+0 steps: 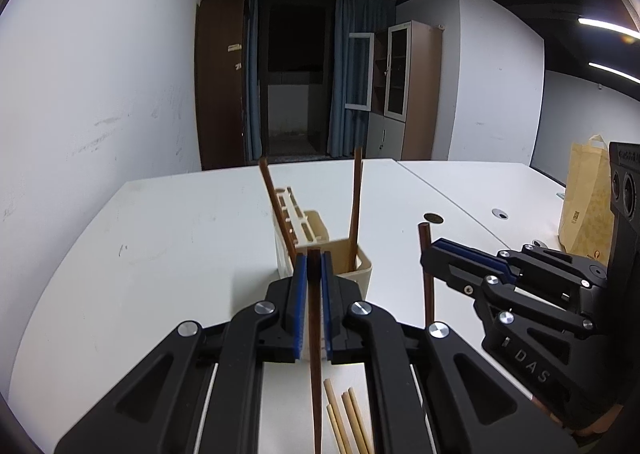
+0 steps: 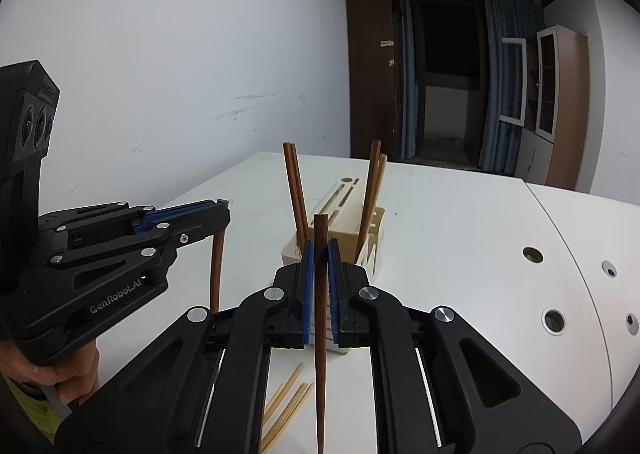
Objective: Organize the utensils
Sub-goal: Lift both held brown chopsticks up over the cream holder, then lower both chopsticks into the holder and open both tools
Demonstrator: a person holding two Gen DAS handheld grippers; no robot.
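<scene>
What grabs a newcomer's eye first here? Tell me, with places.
Each hand-held gripper is clamped on an upright dark brown chopstick: the left hand-held gripper and the right hand-held gripper, side by side over the white table. Just beyond stands a cream utensil holder with chopsticks leaning out; pale bamboo chopsticks lie loose below the grippers.

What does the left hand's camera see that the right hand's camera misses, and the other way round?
Only the left wrist view shows the brown paper bag on the table's far right and the right gripper from outside. Only the right wrist view shows the left gripper from outside and the person's hand beneath it. Both show the cream utensil holder with dark chopsticks standing in it, pale chopsticks lying on the white table, and each gripper clamping one dark chopstick.
</scene>
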